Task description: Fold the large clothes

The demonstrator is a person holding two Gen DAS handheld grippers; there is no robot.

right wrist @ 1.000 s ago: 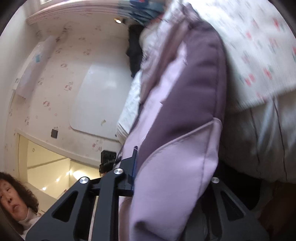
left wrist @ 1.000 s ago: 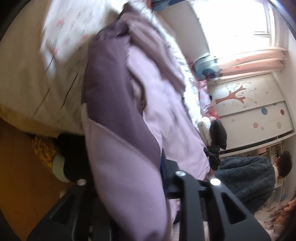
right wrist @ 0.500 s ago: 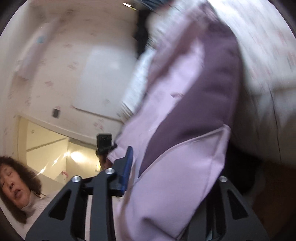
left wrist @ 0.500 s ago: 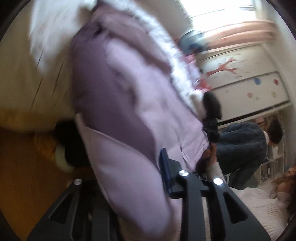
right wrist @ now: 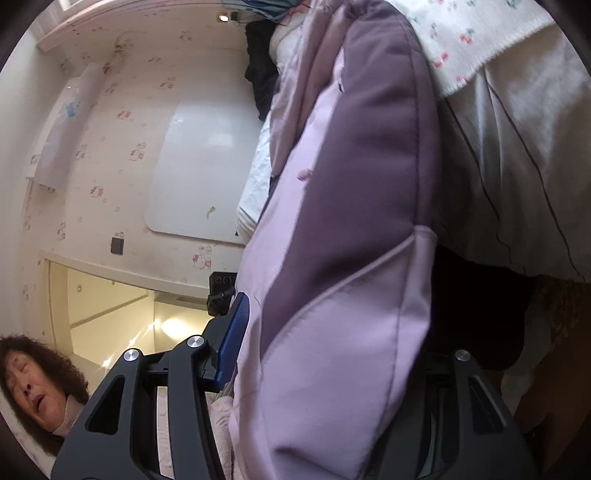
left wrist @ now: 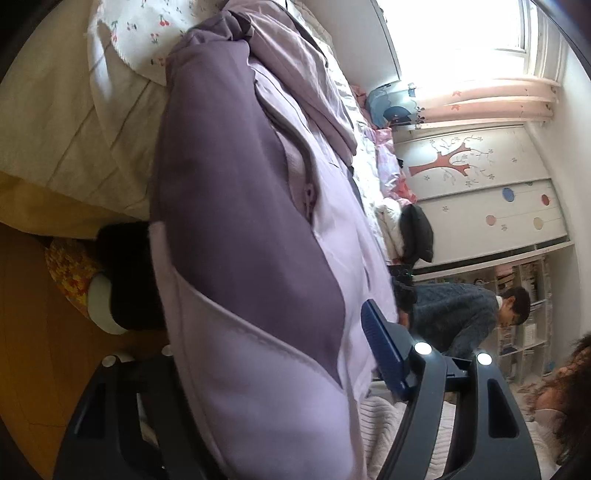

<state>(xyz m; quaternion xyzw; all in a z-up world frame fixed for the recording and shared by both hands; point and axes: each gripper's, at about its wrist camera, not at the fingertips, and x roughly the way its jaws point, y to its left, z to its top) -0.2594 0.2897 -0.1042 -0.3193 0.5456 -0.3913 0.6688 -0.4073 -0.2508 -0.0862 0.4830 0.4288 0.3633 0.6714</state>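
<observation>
Both tongs have just been opening, with the lilac and purple padded jacket [left wrist: 236, 229] lying between their jaws. The left tongs [left wrist: 258, 369] stand parted, the blue pad [left wrist: 380, 347] clear of the cloth; the right tongs [right wrist: 332, 350] likewise gape around a jacket fold, gripping nothing. The jacket lies along the bed [left wrist: 55, 122], beside a cherry-print cloth [left wrist: 144, 33]. Beyond it stand a person in a dark jumper [left wrist: 454, 314] and a decorated wardrobe [left wrist: 491, 192].
</observation>
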